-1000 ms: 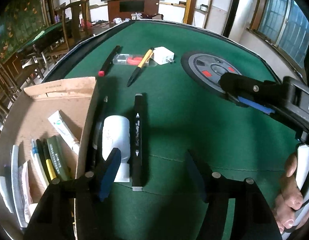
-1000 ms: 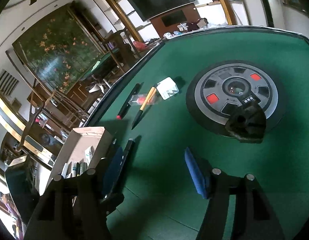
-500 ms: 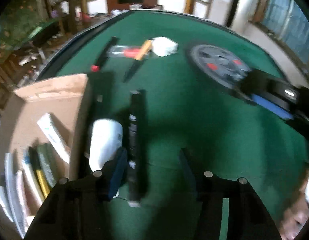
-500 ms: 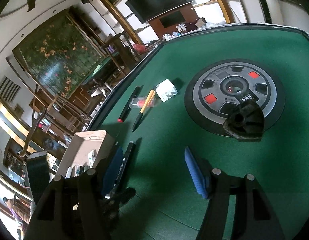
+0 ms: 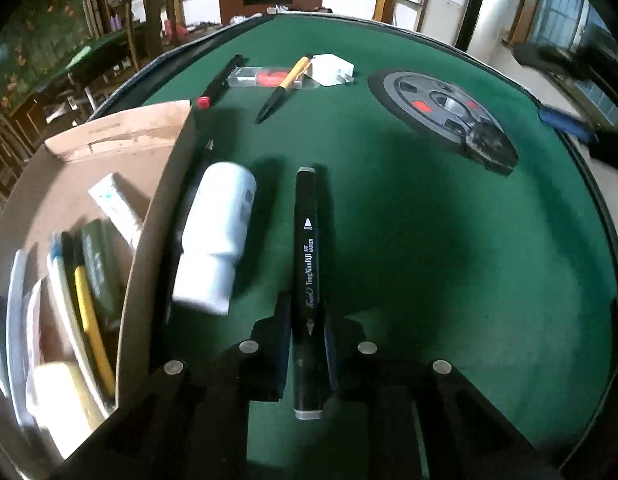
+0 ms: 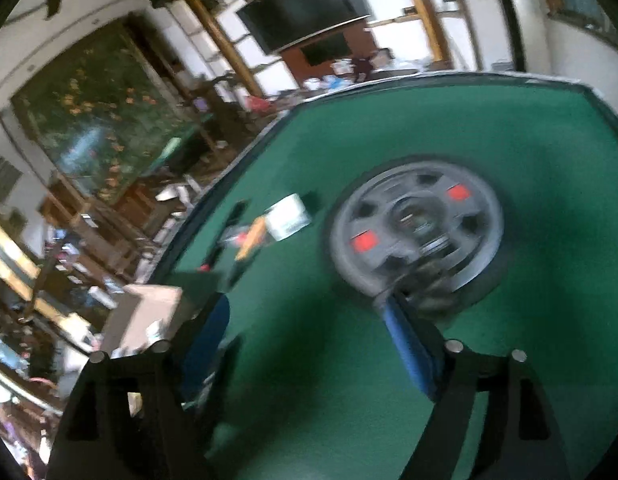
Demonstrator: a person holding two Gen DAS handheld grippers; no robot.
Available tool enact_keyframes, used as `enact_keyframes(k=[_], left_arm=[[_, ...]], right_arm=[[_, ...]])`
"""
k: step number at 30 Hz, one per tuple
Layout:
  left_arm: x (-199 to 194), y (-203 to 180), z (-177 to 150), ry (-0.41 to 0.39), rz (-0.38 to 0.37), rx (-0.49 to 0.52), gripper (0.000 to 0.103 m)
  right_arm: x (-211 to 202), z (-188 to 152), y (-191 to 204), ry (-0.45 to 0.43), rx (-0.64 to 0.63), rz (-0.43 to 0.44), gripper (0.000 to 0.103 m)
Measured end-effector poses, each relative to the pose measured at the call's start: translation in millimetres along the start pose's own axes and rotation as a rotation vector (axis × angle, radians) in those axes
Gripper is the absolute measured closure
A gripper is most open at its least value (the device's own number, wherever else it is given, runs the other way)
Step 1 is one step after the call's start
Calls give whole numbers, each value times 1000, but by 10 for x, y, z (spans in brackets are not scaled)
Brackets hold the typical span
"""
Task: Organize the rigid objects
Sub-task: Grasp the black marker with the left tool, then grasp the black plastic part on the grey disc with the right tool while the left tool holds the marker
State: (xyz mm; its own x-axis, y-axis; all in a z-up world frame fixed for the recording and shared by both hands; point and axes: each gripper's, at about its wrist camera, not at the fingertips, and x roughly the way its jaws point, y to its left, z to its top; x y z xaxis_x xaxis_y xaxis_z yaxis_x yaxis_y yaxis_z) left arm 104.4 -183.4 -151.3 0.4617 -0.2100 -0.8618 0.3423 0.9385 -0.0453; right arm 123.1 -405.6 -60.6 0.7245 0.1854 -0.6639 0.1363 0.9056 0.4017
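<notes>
Nearest in the left wrist view, left tongs closing on the black art marker, pads pressed to both sides of its barrel near the lower end; marker lying lengthwise on the green tabletop, its grey-capped near tip poking out below the pads, the far tip pointing towards the far edge. Just left of the marker, apart from it, a white bottle on its side, close against the wall of the cardboard box at the tabletop's left edge. Inside the box, a white tube, a yellow pen, a dark green item and other pieces too blurred to name. Farther on, right of centre, a grey round disc with red patches, a dark lump on its near rim. Towards the far left corner, a black pen with a red end, a clear case with something red inside, an orange-and-black pen across that case, and a white block. In the blurred right wrist view, right tongs opening wide, nothing between the blue pads, held over bare green felt on the near side of the disc. At the right edge of the left view, the same tongs seen as a dark blur.
</notes>
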Motion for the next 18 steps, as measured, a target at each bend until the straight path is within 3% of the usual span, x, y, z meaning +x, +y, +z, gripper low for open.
enact_keyframes(k=[4,7,11,15,18], left_arm=[[-23,65,-25,0,-27,-40,88],[-28,82,-40,10,-34,-32,88],[-39,61,-68,9,-16,-9,88],[-12,27,-44,-5,5,6,88],[-12,22,-37,-3,10,7,88]], right_arm=[[182,218,-279,12,19,-95,19],[385,162,-460,45,14,-165,19],[627,-13,-636,112,50,-168,19],[759,-111,-520,158,8,-155,19],[839,-149,-420,146,-51,-256,19]])
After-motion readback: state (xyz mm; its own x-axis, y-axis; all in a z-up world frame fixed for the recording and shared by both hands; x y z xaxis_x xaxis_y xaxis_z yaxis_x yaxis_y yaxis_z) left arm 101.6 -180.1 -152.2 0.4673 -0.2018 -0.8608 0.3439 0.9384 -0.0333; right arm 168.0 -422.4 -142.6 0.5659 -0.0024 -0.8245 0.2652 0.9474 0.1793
